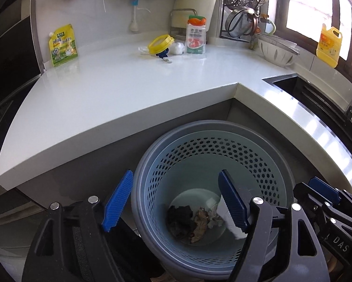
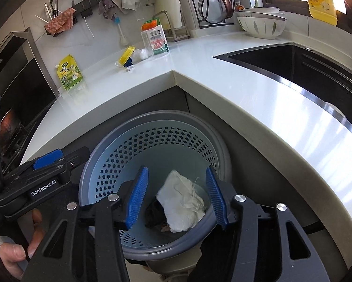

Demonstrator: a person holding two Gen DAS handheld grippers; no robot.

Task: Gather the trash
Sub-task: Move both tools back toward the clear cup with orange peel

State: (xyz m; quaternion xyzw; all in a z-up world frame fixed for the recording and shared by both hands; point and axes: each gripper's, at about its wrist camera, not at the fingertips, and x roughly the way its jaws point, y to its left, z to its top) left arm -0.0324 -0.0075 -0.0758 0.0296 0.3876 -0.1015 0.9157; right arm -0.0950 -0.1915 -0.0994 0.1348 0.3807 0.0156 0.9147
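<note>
Your right gripper [image 2: 177, 197] and left gripper [image 1: 176, 202] both stand apart and empty over the bin [image 2: 105, 164], low in frame. A white wad [image 2: 180, 204] lies or falls inside on darker scraps [image 1: 180, 218]. The counter [image 1: 129, 89] looks cleared; little remains.

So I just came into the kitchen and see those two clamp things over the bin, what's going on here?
A person is collecting trash with a handheld tool in each hand. Both the left tool and right tool hang open over the grey bin below the counter. A white tissue is in the bin between the right tool's fingers, not gripped, above darker scraps at the bottom. Neither tool holds anything.
</note>
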